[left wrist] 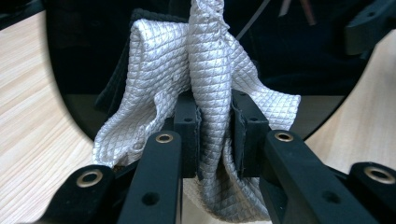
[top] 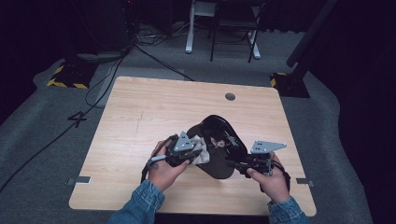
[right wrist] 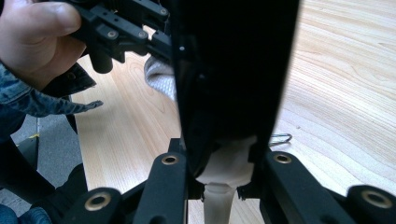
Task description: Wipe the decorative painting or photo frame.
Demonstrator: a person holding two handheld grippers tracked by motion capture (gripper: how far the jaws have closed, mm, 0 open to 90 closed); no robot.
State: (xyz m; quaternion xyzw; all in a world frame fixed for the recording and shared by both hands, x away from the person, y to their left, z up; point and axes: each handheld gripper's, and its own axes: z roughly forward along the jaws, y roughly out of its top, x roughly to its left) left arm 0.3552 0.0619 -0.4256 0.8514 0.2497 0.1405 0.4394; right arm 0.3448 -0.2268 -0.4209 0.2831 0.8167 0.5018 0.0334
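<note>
High view, frame centre: right tool [top: 233,164] pinches glossy black oval mirror [top: 224,144] by its pale handle, likely fragile, slippery; left tool [top: 195,154] pinches soft grey quilted cloth [top: 201,150].

Cloth [left wrist: 210,93]: my left gripper view cuts its top and bottom ends off at the frame edges.
Black glossy object [right wrist: 233,70]: I can't tell what it is; the top edge crops it.
Pale stem [right wrist: 219,196]: its lower end runs out of frame.
Object's near end [top: 219,170]: too dark to read.
</note>
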